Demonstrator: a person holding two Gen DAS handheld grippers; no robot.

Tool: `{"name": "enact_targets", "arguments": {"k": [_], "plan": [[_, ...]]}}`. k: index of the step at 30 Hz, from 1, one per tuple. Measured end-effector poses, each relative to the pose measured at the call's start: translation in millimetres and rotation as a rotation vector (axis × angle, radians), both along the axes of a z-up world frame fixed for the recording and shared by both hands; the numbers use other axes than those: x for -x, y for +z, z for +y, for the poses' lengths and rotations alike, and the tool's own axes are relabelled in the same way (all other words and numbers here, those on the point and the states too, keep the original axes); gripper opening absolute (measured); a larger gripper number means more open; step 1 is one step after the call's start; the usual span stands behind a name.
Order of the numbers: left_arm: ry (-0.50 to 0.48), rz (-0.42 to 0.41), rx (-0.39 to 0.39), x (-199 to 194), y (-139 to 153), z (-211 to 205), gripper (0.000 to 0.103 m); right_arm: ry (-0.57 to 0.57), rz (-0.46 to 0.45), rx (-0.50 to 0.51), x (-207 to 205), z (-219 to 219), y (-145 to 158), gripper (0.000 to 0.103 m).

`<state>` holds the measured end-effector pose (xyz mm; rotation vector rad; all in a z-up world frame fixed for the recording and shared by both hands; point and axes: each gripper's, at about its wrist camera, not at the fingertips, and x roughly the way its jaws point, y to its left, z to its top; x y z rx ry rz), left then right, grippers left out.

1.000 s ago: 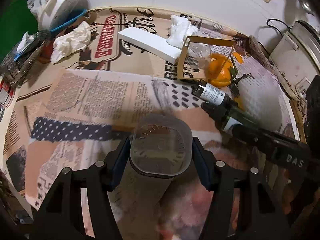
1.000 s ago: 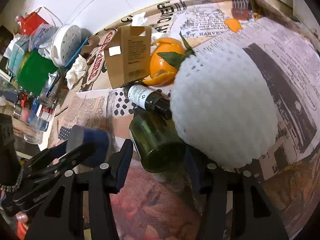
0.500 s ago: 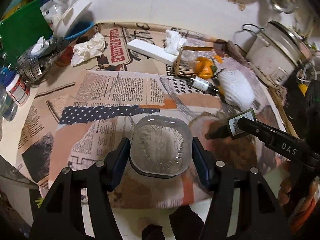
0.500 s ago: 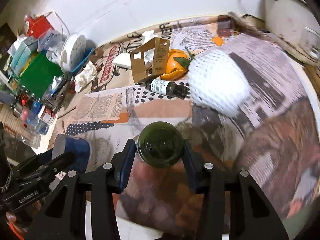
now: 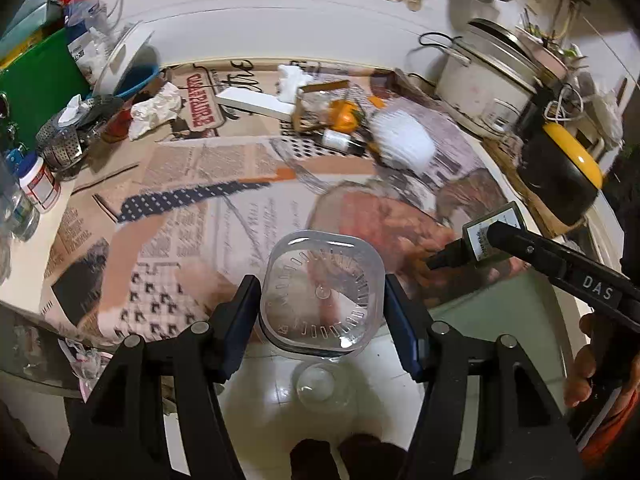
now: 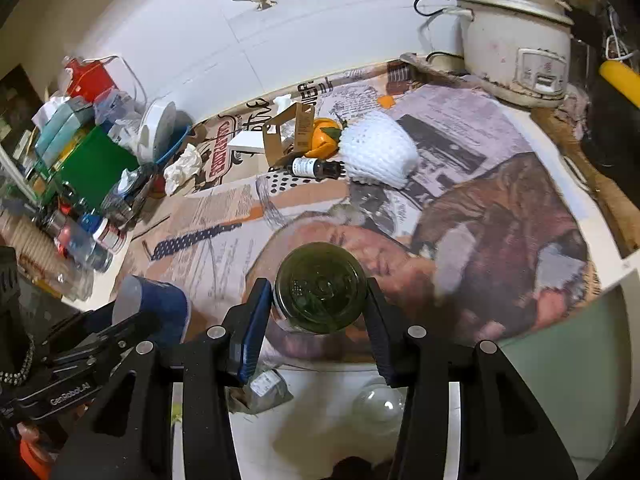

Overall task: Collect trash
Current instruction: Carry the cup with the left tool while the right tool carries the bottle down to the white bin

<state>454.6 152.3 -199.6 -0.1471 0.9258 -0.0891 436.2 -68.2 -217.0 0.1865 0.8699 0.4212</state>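
My left gripper [image 5: 322, 300] is shut on a clear plastic container [image 5: 322, 292], its squarish base facing the camera. From the right wrist view the same container [image 6: 156, 308] looks blue from the side. My right gripper [image 6: 320, 308] is shut on a dark green glass bottle [image 6: 320, 288], which shows its label in the left wrist view [image 5: 476, 240]. Both hang over the table's front edge. Farther back on the newspaper lie a small dark bottle [image 6: 316, 168], orange peel [image 6: 322, 138], a white foam net [image 6: 376, 152], an open cardboard box [image 6: 290, 132] and crumpled tissue [image 6: 184, 168].
A rice cooker [image 6: 516, 48] stands at the back right, with a black and yellow appliance [image 5: 560, 172] beside it. A green box [image 5: 36, 84], a steamer basket [image 5: 68, 140] and jars crowd the left side. A clear rounded object [image 5: 316, 384] lies on the tiled floor below.
Both grippers have drawn back and up from the table's middle to its front edge with their loads. The green bottle has left its place beside the foam net.
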Motion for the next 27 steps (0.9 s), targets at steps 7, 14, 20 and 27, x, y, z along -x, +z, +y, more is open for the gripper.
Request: {"name": "enact_targets", "arguments": {"k": [7, 14, 20, 27], "plan": [[0.03, 0.033, 0.017, 30.6, -14.8, -47.0, 0.061, 0.062, 0.003, 0.011, 30.5, -39.2, -6.8, 0.043], [0.094, 0.118, 0.043, 61.4, -62.0, -106.5, 0.061, 0.157, 0.042, 0.044, 53.0, -73.6, -35.5, 0.043], [0.132, 0.211, 0.076, 74.6, -122.1, -132.6, 0.061, 0.205, 0.104, 0.078, 57.1, -83.5, -81.4, 0.043], [0.13, 0.331, 0.081, 71.2, -215.3, -133.7, 0.061, 0.203, 0.212, 0.108, 48.2, -80.4, -161.9, 0.043]]}}
